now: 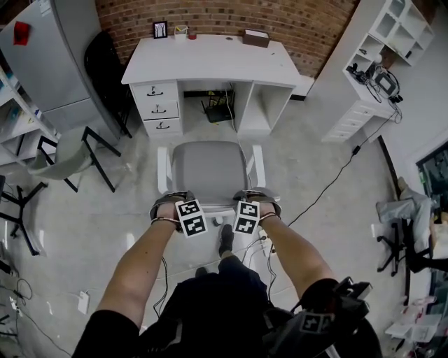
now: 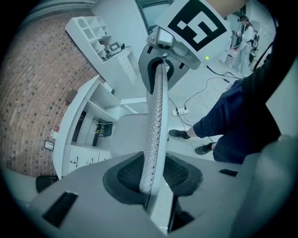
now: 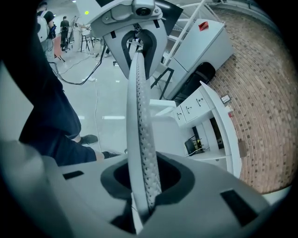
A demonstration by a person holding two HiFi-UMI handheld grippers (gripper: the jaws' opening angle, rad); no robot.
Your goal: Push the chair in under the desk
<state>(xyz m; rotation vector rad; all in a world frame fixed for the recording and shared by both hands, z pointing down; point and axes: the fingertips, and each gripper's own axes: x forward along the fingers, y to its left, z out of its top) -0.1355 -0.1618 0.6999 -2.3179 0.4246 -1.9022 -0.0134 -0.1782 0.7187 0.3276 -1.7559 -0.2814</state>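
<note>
**Gripping the office chair (image 1: pixel 210 168) by its backrest (image 2: pixel 157 107), short of the white desk (image 1: pixel 210 59).**

Held with the left gripper (image 1: pixel 173 201) and right gripper (image 1: pixel 257 200), each narrowed onto the backrest's thin perforated top rim, left and right of its middle, pressed against both faces. Stands on the floor (image 1: pixel 315 175) just near of the desk, seat turned toward the opening beside the drawers (image 1: pixel 159 108), close to the desk front but not yet under. Probably rolls easily, so light to shove yet apt to swivel or veer. Looks stiff at the white frame and springy in the mesh. Best taken at the rim as now, hands level and well apart, pushing evenly toward the far brick wall (image 1: pixel 231 17). Worth minding the armrests against the drawers.
</note>
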